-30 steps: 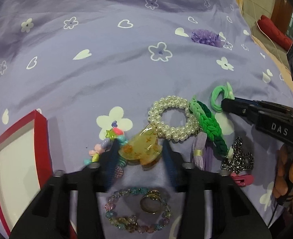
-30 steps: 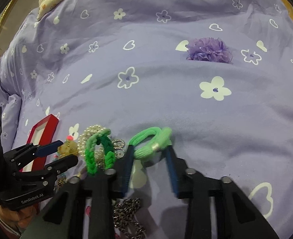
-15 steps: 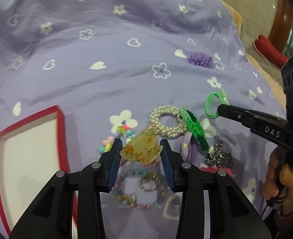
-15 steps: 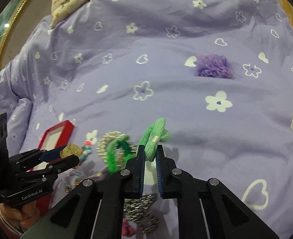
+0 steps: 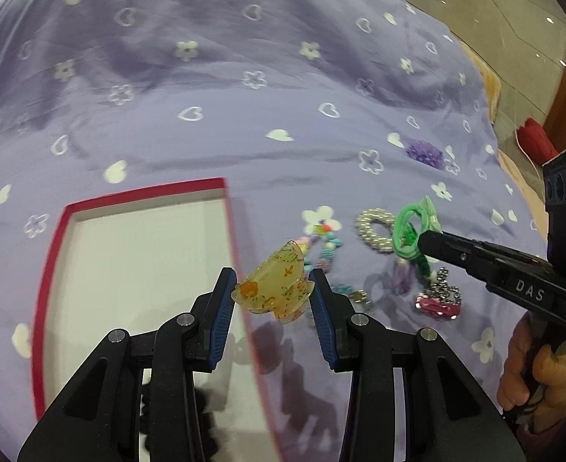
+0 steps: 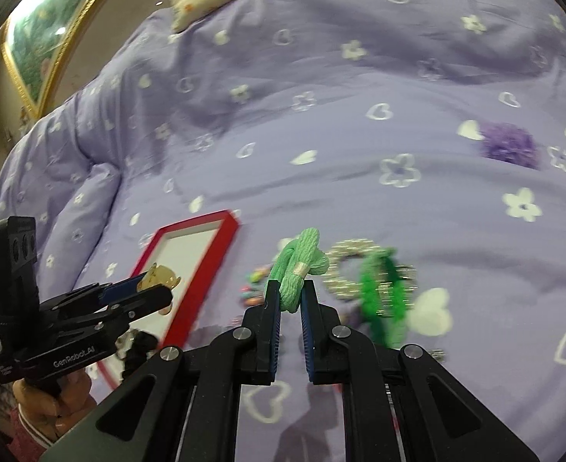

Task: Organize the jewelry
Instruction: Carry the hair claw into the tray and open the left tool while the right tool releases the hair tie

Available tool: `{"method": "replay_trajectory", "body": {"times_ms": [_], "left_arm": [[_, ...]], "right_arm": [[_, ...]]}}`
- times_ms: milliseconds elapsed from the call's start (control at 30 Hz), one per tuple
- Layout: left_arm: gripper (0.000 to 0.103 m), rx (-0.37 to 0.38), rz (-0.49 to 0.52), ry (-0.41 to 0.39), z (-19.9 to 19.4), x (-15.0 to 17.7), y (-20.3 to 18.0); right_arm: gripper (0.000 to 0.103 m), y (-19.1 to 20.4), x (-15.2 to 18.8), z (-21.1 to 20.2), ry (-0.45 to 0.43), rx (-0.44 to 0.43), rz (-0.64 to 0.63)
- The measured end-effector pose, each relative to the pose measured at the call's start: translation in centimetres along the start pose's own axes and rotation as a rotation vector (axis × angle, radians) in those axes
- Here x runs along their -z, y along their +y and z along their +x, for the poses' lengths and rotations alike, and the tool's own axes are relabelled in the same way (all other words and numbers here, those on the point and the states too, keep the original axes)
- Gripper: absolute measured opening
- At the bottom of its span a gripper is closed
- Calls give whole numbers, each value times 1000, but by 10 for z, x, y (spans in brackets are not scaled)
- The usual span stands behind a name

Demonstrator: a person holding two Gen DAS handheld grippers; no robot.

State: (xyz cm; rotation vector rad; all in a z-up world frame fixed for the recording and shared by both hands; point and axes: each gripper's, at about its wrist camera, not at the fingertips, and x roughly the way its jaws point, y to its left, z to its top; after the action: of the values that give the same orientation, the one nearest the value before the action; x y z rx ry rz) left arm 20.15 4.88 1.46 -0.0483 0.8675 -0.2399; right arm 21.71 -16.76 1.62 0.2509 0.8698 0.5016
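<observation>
My left gripper [image 5: 273, 285] is shut on a yellow translucent hair clip [image 5: 273, 288] and holds it in the air by the right rim of a red box with a white inside [image 5: 53, 238]. My right gripper [image 6: 290, 288] is shut on a light green hair tie [image 6: 300, 267], lifted above the purple bedspread. It also shows in the left wrist view [image 5: 423, 236], with the green hair tie [image 5: 414, 223]. The left gripper [image 6: 148, 292] and the red box [image 6: 205, 281] show in the right wrist view.
On the bedspread lie a pearl bracelet [image 5: 373, 227], a green braided band [image 6: 379, 288], a coloured bead string [image 5: 323, 246], a silver chain with a pink clip [image 5: 439, 300] and a purple pompom [image 5: 425, 152]. A framed picture [image 6: 40, 50] hangs far left.
Both grippers have risen from the bedspread with their items. The left gripper has carried the yellow clip left to the red box's edge. The right gripper shut on the green hair tie and lifted it.
</observation>
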Motion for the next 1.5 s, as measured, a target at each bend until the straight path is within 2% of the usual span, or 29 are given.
{"method": "replay_trajectory", "body": {"times_ms": [433,767,1200,1500], "left_arm": [[37,-87,-82,-7,-18,14,64],[37,-151,-170,40,-6,23,122],[37,-192,-187,138,40,19,157],[38,-196,-178,187,53,21,156]], "right_arm": [[10,67,2,30,50,-109,-89],[10,116,4,78,136,-179,-155],[10,137,3,150,268,-135,-210],[11,137,5,162,307,-97,-256]]}}
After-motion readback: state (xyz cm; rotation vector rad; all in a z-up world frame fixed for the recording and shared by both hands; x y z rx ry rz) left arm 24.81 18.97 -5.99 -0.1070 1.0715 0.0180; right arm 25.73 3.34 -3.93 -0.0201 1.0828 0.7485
